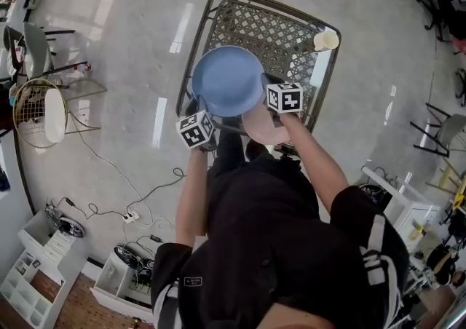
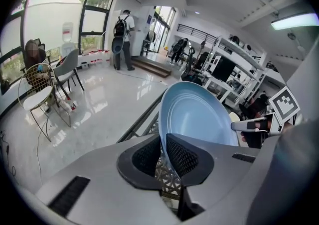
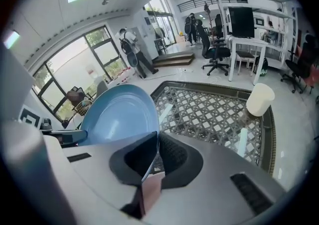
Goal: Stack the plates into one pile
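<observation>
Seen from the head view, a person is standing over a dark metal lattice table [image 1: 291, 33] and is holding a plate in each gripper, above the table's near edge.

The left gripper [image 2: 163, 142] is pinching the rim of the blue plate [image 1: 227, 80], with its jaws drawn close on either side of the rim. This plate is sitting at the centre of the frame and is tilting, with its hollow face turned toward the right gripper.

The right gripper [image 3: 157, 144] is clamping the pink plate [image 1: 262, 127] by its thin edge. The pink plate is lying just right of centre, and part of it is under the blue one.

Each plate is being gripped at the rim nearest the person. This probably leaves both faces free, so that one plate can settle into the other.

The two plates are overlapping in the frame, but it is not possible to tell whether they are touching.

Most of the lattice top is lying bare toward the top of the frame. Only a pale cup [image 1: 325, 40] is standing there, near the upper right corner and well apart from the plates. The raised rim around the table is the only edge close by.
</observation>
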The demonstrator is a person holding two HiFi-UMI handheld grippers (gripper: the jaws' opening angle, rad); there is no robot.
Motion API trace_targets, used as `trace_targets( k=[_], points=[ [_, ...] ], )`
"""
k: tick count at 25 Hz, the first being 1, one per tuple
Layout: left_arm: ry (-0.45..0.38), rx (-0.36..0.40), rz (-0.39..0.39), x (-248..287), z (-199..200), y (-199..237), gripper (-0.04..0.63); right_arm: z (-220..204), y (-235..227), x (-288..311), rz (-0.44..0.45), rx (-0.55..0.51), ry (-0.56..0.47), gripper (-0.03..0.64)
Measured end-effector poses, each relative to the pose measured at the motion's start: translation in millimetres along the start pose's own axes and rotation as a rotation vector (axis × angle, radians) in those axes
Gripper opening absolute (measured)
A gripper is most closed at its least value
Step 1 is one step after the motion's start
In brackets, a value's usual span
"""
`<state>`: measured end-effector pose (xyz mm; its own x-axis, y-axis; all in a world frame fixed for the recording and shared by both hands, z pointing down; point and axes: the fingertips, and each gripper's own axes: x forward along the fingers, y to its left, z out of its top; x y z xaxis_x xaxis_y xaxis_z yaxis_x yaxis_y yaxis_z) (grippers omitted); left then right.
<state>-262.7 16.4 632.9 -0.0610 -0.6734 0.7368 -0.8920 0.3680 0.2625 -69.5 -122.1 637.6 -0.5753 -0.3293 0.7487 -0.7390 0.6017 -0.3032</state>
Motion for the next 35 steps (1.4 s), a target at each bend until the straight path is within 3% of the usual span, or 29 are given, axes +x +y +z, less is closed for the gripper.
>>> trace_targets(
  k=[9, 16, 27, 35],
  points=[
    [0.043, 0.095, -0.085, -3, -38, -74, 0.049, -57, -60, -64, -0.084, 0.096, -0.021, 0.021],
    [0.114, 0.156, -0.132, 1, -78, -106, 0.049, -109, -86, -95, -0.133, 0.171, -0.006, 0.021],
    [0.270, 0.206, -0.120, 22, -155, -115, 0.049, -192, -107, -98, -0.140, 0.234, 0.107, 0.021],
    [0.368, 0.223, -0.089, 40, -185, -101, 0.051, -219, -107, -83, -0.142, 0.231, 0.194, 0.021]
  ],
)
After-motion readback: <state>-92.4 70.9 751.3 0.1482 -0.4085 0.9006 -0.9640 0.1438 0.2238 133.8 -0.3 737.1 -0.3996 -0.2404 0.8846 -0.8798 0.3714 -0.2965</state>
